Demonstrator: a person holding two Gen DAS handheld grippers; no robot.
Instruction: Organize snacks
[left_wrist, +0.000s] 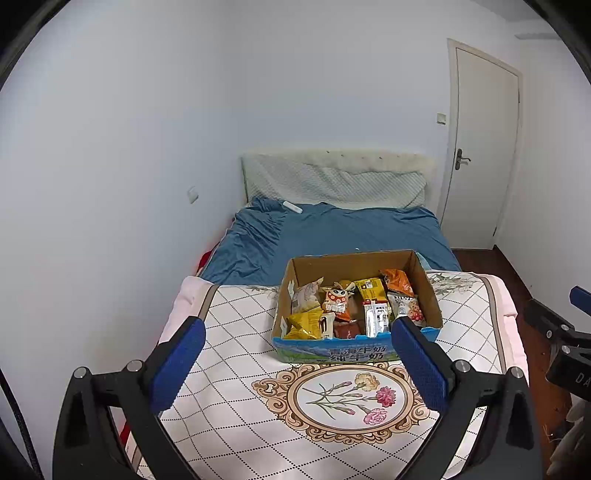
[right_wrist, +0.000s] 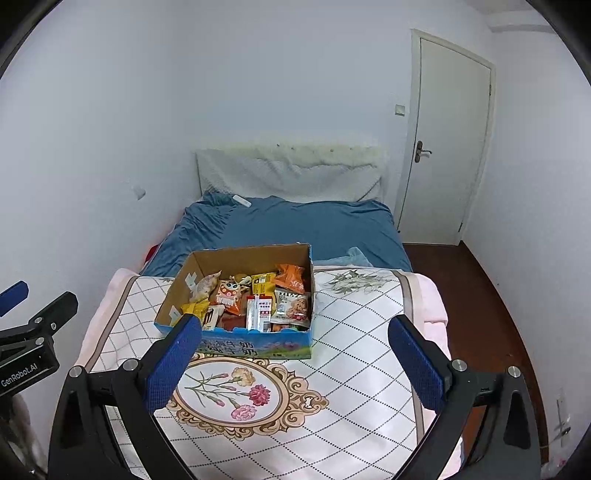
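Observation:
An open cardboard box (left_wrist: 424, 284) (right_wrist: 177, 291) with a blue printed front stands on a quilted floral blanket at the foot of the bed. Several snack packets lie inside: a yellow packet (left_wrist: 303, 325), an orange bag (left_wrist: 398, 281) (right_wrist: 291, 277), a cookie packet (right_wrist: 291, 308) and a red-and-white cartoon packet (left_wrist: 336, 301). My left gripper (left_wrist: 297, 328) hovers open above the blanket just short of the box, nothing between its blue pads. My right gripper (right_wrist: 295, 326) is also open and empty, at the box's near right corner.
The white blanket (left_wrist: 240, 406) (right_wrist: 369, 332) covers the near end of the bed; a blue sheet (left_wrist: 351, 232) and pillow (left_wrist: 332, 181) lie beyond. A wall runs along the left. A closed door (right_wrist: 450, 140) and dark wooden floor (right_wrist: 480, 295) are to the right.

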